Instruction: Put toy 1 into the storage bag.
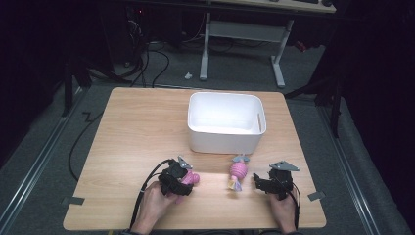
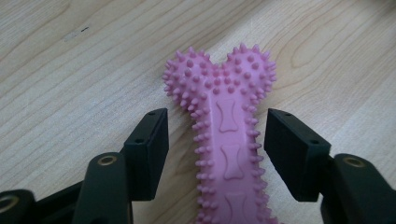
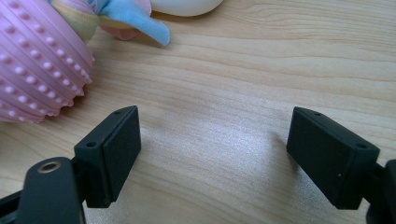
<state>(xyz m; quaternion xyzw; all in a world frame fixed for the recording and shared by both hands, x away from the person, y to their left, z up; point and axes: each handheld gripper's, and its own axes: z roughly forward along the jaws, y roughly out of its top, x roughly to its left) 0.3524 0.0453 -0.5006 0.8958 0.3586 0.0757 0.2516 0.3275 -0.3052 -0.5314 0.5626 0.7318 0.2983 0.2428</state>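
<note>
Two pink toys lie on the near part of the wooden table point(image 1: 137, 127), each close to one pair of tongs, with the white plastic bin point(image 1: 226, 122) standing empty beyond them, presumably where the toys are meant to go. Largest of the toys, the ribbed pink ball toy point(image 1: 238, 170) with its pastel fabric tails sits just ahead and to the left of the right tongs point(image 1: 264, 182), whose jaws stand wide apart over bare wood, holding nothing. Smaller and flatter, the spiky pink rubber bone point(image 2: 227, 135) lies lengthwise between the jaws of the left tongs point(image 2: 215, 154), shaft centred, knobbed end pointing away; the pads flank it with a gap on each side, so it is straddled for a grasp but not yet pinched.
</note>
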